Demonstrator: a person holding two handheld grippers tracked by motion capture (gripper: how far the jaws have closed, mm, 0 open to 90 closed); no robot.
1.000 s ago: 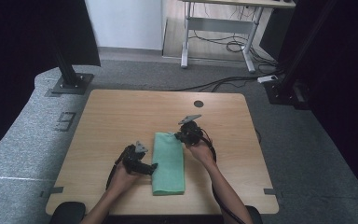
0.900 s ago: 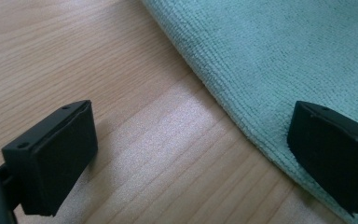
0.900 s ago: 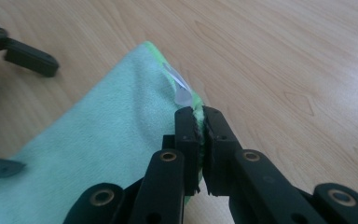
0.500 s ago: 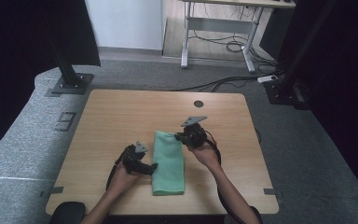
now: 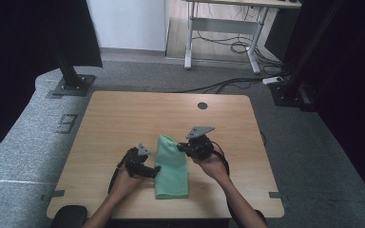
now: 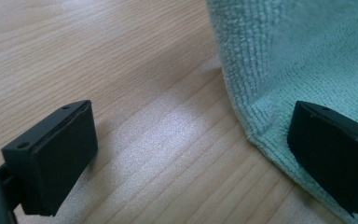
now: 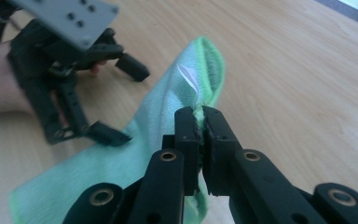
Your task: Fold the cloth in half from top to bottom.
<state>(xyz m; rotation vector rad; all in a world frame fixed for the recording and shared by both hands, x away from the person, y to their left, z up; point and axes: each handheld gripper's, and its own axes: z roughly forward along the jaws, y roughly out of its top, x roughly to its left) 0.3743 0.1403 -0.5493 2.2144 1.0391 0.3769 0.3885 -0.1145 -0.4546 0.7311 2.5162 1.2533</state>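
right gripper (image 7: 200,116): fingers clamp green cloth (image 5: 172,166) (edge lifted) | left gripper (image 6: 191,149): fingers wide

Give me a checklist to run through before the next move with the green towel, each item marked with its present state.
1. Right gripper shut on the edge of the green microfibre towel: ok, fabric pinched between the jaws.
2. Pinched edge lifted off the light wooden table: ok, the towel's far end stands raised.
3. Left gripper open: ok, jaws stand wide apart.
4. Left gripper holding the towel: not ok, one jaw lies over the towel's corner, the other over bare wood, nothing clamped.
5. White label clear of the grip: ok, it sits above the jaws.
6. Towel layers square underneath: cannot tell.
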